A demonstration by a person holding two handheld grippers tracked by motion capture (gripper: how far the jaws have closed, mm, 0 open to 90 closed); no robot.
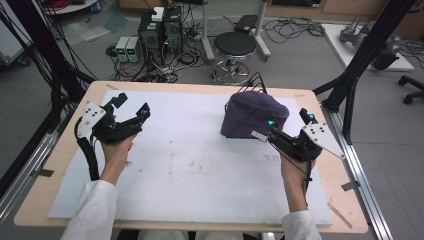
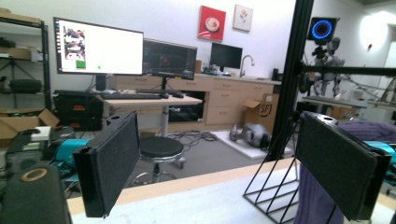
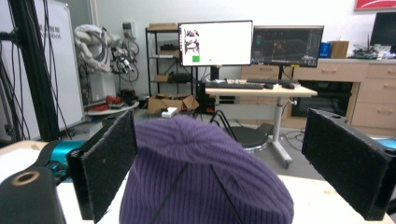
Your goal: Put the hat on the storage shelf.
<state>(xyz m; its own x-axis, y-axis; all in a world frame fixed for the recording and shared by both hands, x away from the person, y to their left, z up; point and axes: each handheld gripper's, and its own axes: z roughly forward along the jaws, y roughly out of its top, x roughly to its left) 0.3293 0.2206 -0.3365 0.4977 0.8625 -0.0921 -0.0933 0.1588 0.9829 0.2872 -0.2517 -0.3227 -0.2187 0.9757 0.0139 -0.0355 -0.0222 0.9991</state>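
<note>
A purple knitted beanie (image 1: 254, 117) sits on the right half of the worktop (image 1: 310, 97), draped over a black wire stand (image 1: 256, 82) whose thin rods poke out behind it toward the far edge. The beanie rests on a white mat (image 1: 190, 160) that covers most of the wooden surface.

The right gripper (image 1: 270, 131) is held low just in front of the beanie, at its near right side, with its jaws spread wide apart and nothing between them. In the right gripper view the beanie (image 3: 205, 177) fills the space ahead of the two black jaws, its ribbed crown rising between them (two dark wire lines show through the knit), but the pads stand clear of the wool on both sides.

The left gripper (image 1: 134, 107) hangs above the left part of the mat, well apart from the beanie, also with its jaws released and empty. In the left gripper view the wire stand (image 2: 275, 186) appears between the jaws farther off, with a fold of purple cloth (image 2: 317, 200) hanging beside it at the right.

Both of the person's hands grip the tools from below, white sleeves (image 1: 92, 212) showing at the near edge. Beyond the worktop stand a round black stool (image 1: 235, 47) and a tangle of cables on the floor.
</note>
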